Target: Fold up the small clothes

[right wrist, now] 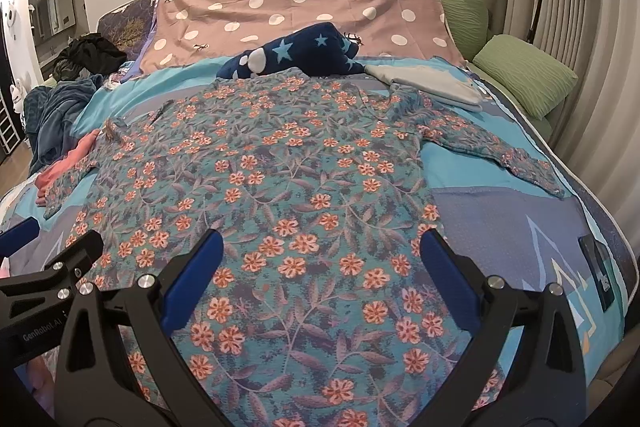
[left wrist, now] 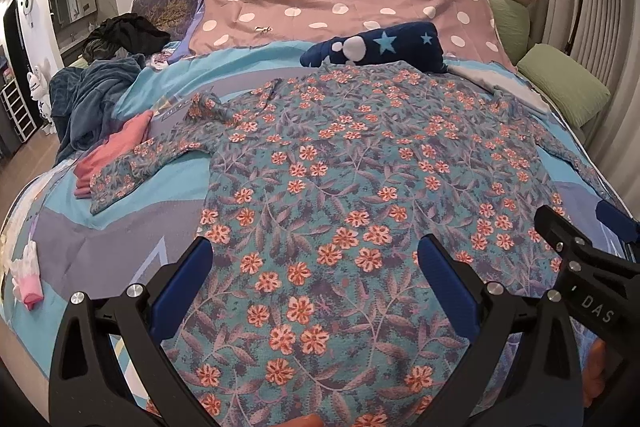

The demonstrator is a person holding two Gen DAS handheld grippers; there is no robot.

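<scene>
A long-sleeved floral shirt [left wrist: 360, 163], teal with orange flowers, lies spread flat on the bed, with both sleeves stretched out to the sides. It also shows in the right wrist view [right wrist: 280, 155]. My left gripper [left wrist: 316, 255] is open and empty above the shirt's near hem. My right gripper [right wrist: 320, 247] is open and empty above the same hem, further right. The right gripper also shows at the right edge of the left wrist view [left wrist: 576, 239]. The left gripper shows at the left edge of the right wrist view [right wrist: 52, 251].
A pink garment [left wrist: 116, 151] lies under the shirt's left sleeve. A navy star-patterned cloth [left wrist: 380, 47] lies behind the collar. Dark clothes [left wrist: 96, 87] are piled at far left. Green pillows [right wrist: 524, 75] line the right side. A white cloth [right wrist: 432, 83] lies near the right sleeve.
</scene>
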